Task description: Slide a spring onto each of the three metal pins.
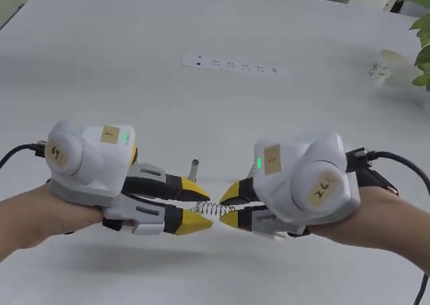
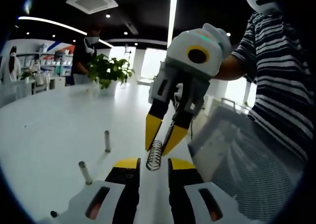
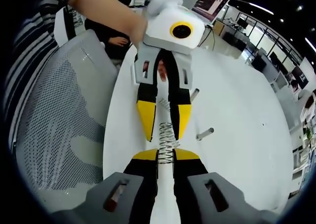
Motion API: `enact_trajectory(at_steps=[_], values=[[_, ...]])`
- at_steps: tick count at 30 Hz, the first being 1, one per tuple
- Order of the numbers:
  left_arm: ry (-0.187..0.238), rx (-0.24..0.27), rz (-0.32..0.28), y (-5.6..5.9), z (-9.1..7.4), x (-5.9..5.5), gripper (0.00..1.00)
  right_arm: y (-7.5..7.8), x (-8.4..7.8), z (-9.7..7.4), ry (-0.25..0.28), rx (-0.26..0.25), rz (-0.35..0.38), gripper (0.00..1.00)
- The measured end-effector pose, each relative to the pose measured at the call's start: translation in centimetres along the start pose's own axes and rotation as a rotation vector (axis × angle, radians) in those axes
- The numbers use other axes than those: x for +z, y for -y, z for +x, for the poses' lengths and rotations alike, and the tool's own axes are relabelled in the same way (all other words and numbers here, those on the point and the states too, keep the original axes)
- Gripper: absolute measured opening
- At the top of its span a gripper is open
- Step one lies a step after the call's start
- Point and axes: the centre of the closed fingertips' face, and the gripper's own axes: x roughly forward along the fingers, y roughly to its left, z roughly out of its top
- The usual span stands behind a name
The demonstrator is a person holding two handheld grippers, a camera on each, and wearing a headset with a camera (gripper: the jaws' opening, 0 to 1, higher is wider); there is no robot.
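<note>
**Head view:** both grippers are tip to tip just above the table (image 1: 134,83). The spring (image 1: 213,209) lies roughly level between them. The left gripper (image 1: 207,209) has its jaws apart, one above and one below the spring's end. The right gripper (image 1: 223,209) has its jaws nearly together on the other end. One pin (image 1: 194,167) stands upright just behind the tips, bare. A power strip (image 1: 235,65) lies well back.

**Left gripper view:** the left gripper (image 2: 154,164) has its jaws spread, and the spring (image 2: 154,156) end sits in the gap. I can't make out contact on either side. The right gripper (image 2: 159,146) comes in from above, pinched on the far end. Two pins (image 2: 107,141) (image 2: 85,172) stand on the table, no spring on either.

**Right gripper view:** the right gripper (image 3: 166,156) is clamped on the near end of the spring (image 3: 166,140). The coil runs forward into the open gap of the left gripper (image 3: 165,135). Two pins (image 3: 194,94) (image 3: 205,133) are beside it, both bare. I can't place a third pin.

**Step, as I read it:** the spring is in the air mid-handoff or being lined up, and nothing is on a pin yet.

**Next move probably calls for:**
- a firm hold by one gripper with one end of the bore left free
- turning the spring upright over a pin
- centring the bore on the pin tip, then lowering it straight

Any tilt will likely catch a coil on the pin top.
</note>
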Motion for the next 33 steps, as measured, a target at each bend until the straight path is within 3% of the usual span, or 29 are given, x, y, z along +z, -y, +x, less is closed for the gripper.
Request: enact_trajectory(at_steps=[16, 19, 23, 33], values=[[0.038, -0.006, -0.008, 0.4, 0.0, 0.5, 0.03, -0.3, 0.2, -0.1, 0.030, 0.006, 0.033, 0.08], [0.076, -0.010, -0.023, 0.6, -0.2, 1.1, 0.02, -0.4, 0.2, -0.1, 0.040, 0.005, 0.042, 0.08], [0.088, -0.012, -0.028, 0.7, -0.3, 1.3, 0.02, -0.3, 0.4, -0.4, 0.064, 0.003, 0.069, 0.08], [0.078, -0.036, -0.034, 1.3, -0.3, 1.1, 0.02, -1.0, 0.1, -0.5, 0.090, 0.018, 0.073, 0.10]])
